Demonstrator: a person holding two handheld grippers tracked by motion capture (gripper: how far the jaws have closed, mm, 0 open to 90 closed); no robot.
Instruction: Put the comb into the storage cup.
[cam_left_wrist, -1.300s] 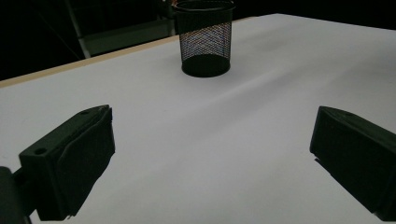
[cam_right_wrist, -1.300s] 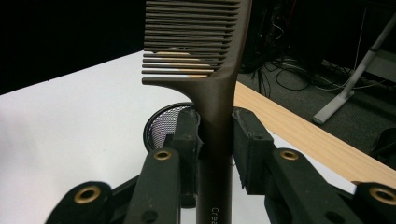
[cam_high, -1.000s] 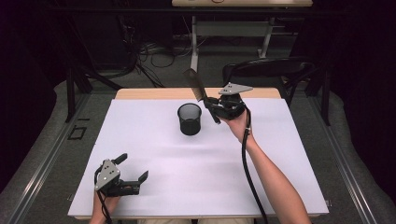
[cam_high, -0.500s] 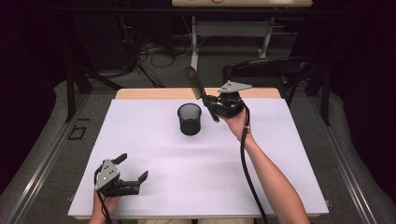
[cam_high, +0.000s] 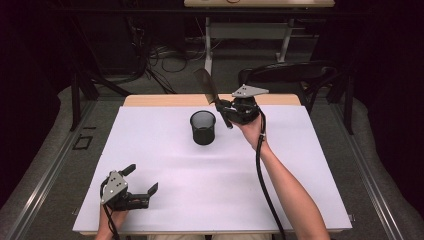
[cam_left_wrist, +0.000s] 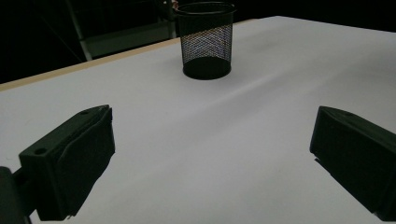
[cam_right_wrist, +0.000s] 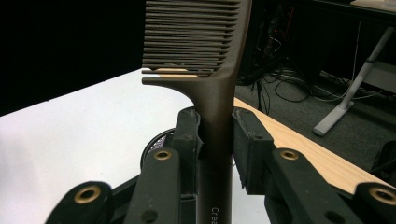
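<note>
A dark brown comb (cam_right_wrist: 205, 70) stands pinched between the two jaws of the right tool (cam_right_wrist: 215, 135), which grip it by the handle just below where the teeth begin. From that tool the toothed end rises up and away, tilted toward the far edge of the table (cam_high: 165, 150), while the handle runs down between the jaws toward the hand. In the high view the comb (cam_high: 209, 89) sticks out above and slightly to the left of the right tool (cam_high: 231, 112), which is raised off the surface near the table's far side.

Just beside this tool, to its left and a little lower, a black mesh cup (cam_high: 203, 127) stands upright on the white tabletop; the comb is above and beside it, not inside it. In the right gripper view the cup's rim (cam_right_wrist: 156, 144) peeks out behind the left jaw.

The left tool (cam_high: 134, 186) sits low at the near left corner, well apart from the cup, its jaws spread wide with nothing between them. Ahead of it, across a stretch of bare table, the mesh cup (cam_left_wrist: 206, 39) stands in the distance.
</note>
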